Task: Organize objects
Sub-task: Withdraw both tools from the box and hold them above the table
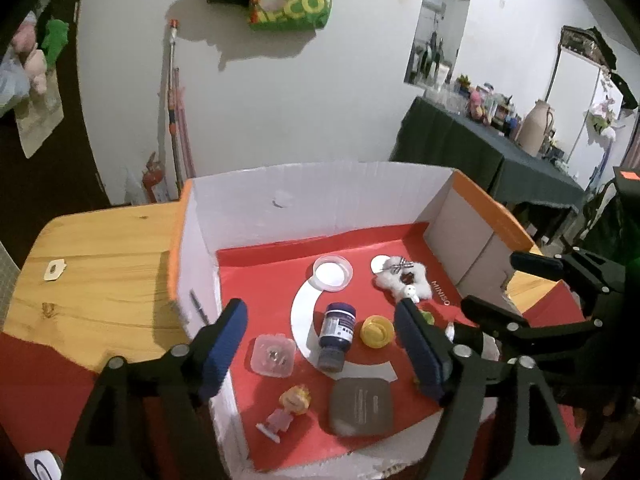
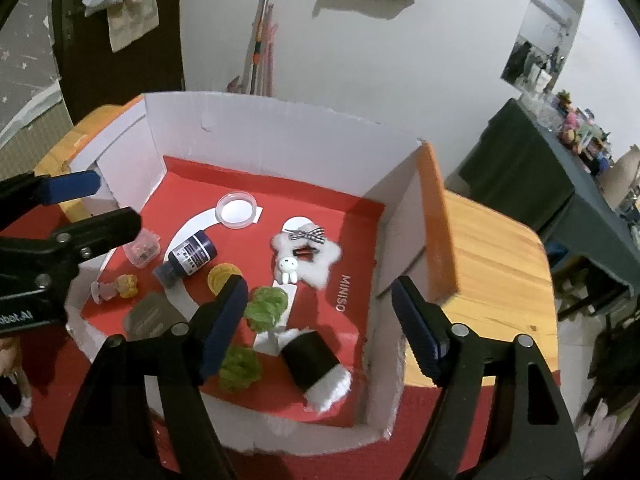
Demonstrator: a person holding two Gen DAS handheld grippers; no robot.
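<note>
1. Container: an open cardboard box (image 2: 288,140) with white walls, orange outer flaps and a red floor sits on a wooden table (image 2: 500,260).
2. Left gripper (image 1: 320,344): jaws stand wide, nothing between the pads; it hangs above the near left part of the box, empty.
3. Right gripper (image 2: 316,320): jaws likewise wide and empty, poised over the near right part of the box.
4. Contents, far side: a round clear lid (image 2: 236,210) lies flat near the back wall. To its right lies a white fluffy star-shaped plush (image 2: 320,268) with a checked bow and a small white bunny figure (image 2: 288,270) on it.
5. Contents, centre: a dark bottle (image 2: 188,258) lies on its side, cap towards the near left. A yellow round piece (image 2: 220,276) lies just beside it.
6. Contents, left: a small clear square container (image 1: 274,356) lies flat near the left wall. A small doll figure (image 1: 286,412) lies tipped over nearer the front, with a grey rounded flat case (image 1: 360,406) just to its right.
7. Contents, near right: two green frilly items (image 2: 266,306) lie close together. A black-wrapped roll with white fluffy ends (image 2: 316,364) lies on its side beside them.
8. Every item listed rests on the box floor; neither gripper touches any.
</note>
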